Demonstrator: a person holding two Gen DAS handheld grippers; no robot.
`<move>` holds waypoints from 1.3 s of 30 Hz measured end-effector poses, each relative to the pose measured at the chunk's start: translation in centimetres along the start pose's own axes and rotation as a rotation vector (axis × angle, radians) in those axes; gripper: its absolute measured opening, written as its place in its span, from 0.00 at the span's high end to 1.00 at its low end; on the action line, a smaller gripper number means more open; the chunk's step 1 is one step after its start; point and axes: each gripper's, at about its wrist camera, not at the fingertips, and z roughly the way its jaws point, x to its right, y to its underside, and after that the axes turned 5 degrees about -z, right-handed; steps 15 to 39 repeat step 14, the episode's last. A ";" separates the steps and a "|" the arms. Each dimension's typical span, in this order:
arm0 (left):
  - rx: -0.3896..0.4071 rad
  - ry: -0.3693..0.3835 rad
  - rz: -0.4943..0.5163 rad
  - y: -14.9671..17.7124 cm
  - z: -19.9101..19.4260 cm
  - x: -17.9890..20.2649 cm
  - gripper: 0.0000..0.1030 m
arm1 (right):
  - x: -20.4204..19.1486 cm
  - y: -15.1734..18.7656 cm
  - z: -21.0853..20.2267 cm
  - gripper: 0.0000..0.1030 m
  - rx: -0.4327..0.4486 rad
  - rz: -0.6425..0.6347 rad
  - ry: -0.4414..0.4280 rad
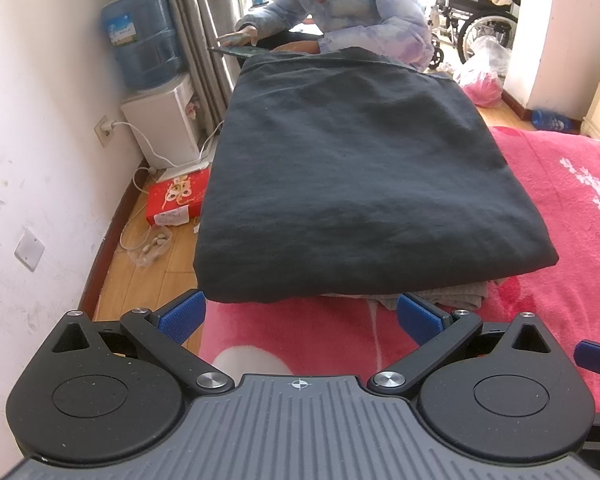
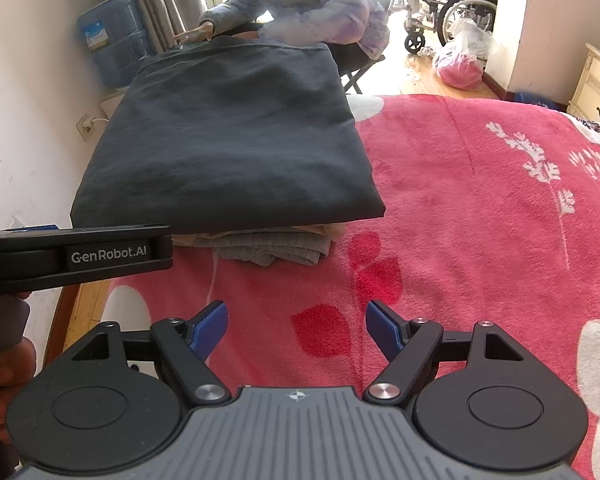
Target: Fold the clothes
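Note:
A folded black garment (image 1: 340, 168) lies on top of a small stack on the pink flowered blanket (image 1: 560, 220); a folded grey garment (image 1: 452, 298) peeks out beneath its near edge. My left gripper (image 1: 300, 316) stands open just short of that edge, nothing between its blue pads. In the right wrist view the black garment (image 2: 228, 136) and the grey garment (image 2: 268, 248) lie ahead to the left. My right gripper (image 2: 296, 328) is open over the blanket (image 2: 480, 220), holding nothing. The left gripper's body (image 2: 76, 256) shows at the left edge.
A person in a pale padded jacket (image 1: 352, 4) sits beyond the bed with a tablet. On the floor by the left wall stand a water dispenser (image 1: 152, 80), a red box (image 1: 176, 196) and cables. A wheelchair (image 1: 476, 12), a pink bag (image 2: 460, 68) and a cream dresser (image 2: 596, 84) stand at the right.

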 end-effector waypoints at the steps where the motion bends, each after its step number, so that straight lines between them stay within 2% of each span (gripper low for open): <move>1: 0.000 0.000 0.000 0.0 0.0 0.0 0.00 | 0.0 0.0 0.0 0.23 0.000 0.000 0.000; 39: -0.003 -0.003 -0.005 0.1 0.1 -0.1 0.00 | 0.0 0.1 0.1 0.23 -0.002 0.003 -0.004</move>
